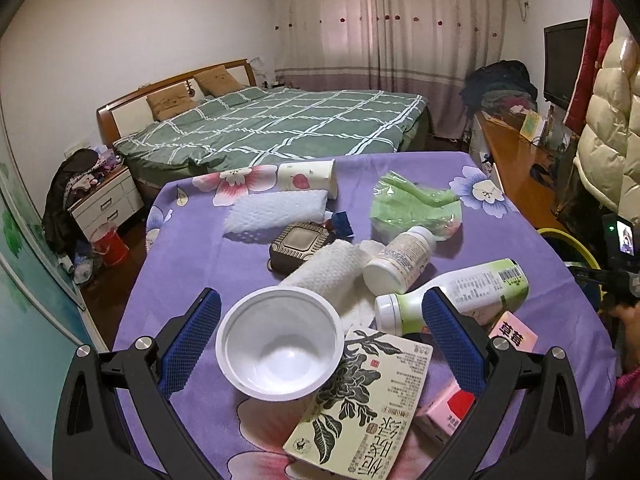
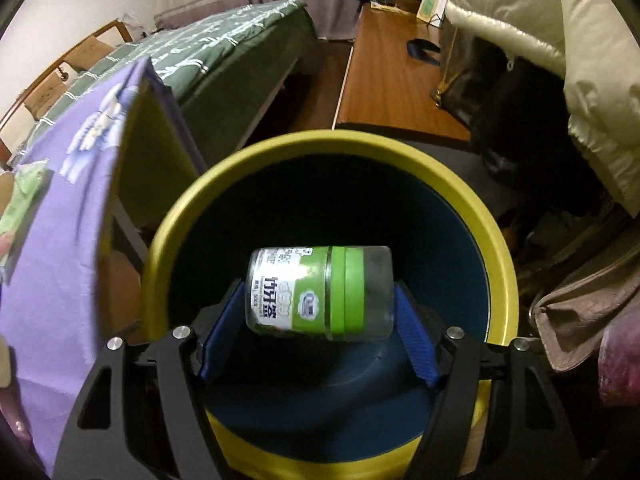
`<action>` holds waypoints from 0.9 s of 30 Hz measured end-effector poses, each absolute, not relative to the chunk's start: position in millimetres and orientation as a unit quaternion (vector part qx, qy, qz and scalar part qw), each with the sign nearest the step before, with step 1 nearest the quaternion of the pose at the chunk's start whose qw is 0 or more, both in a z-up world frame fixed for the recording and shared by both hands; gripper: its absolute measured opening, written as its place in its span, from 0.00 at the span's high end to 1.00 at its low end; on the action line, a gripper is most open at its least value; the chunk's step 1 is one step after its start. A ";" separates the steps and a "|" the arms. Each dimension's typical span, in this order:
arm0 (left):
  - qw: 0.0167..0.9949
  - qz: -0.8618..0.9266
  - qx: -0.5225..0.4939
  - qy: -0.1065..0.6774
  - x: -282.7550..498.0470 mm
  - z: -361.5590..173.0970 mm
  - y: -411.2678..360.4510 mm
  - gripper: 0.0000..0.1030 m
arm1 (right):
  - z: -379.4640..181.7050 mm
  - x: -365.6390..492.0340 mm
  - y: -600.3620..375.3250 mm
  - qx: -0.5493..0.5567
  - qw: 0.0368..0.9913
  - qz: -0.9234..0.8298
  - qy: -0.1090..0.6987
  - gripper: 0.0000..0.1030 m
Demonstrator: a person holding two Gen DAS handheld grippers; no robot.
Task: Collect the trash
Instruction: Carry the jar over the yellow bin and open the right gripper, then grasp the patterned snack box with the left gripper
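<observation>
In the left wrist view my left gripper [image 1: 320,334] is open above the purple floral table [image 1: 192,240], its blue pads either side of an empty white plastic cup [image 1: 280,346]. A tea carton [image 1: 362,404], a green-and-white bottle [image 1: 460,294], a small white bottle [image 1: 402,258], paper towels [image 1: 326,274], a brown tray [image 1: 298,244] and a green bag [image 1: 412,206] lie around. In the right wrist view my right gripper [image 2: 318,320] holds a green-labelled jar [image 2: 320,292] sideways between its pads, over the yellow-rimmed bin [image 2: 328,148].
A pink carton [image 1: 446,408] lies at the table's near right. A paper cup [image 1: 306,176] and foam wrap [image 1: 276,210] lie farther back. The bin's rim [image 1: 568,240] shows right of the table. A bed [image 1: 272,124], a wooden desk [image 2: 384,72] and a puffy coat [image 2: 560,40] surround.
</observation>
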State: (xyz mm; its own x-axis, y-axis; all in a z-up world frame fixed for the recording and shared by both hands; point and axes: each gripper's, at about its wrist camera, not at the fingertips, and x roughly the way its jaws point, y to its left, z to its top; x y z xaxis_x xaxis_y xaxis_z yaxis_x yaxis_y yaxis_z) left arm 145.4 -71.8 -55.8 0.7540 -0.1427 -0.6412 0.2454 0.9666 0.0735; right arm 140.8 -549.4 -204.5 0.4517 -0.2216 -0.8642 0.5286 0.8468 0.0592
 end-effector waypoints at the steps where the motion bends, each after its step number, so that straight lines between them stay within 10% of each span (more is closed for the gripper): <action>1: 0.933 -0.105 0.077 0.335 144.3 -55.7 -71.0 0.03 | -204.7 141.1 -550.1 0.163 0.836 -0.224 0.473 0.33; 27: 0.862 -0.231 0.170 0.418 105.8 -129.0 -64.3 0.18 | -175.7 132.8 -531.0 0.158 0.857 -0.210 0.444 0.30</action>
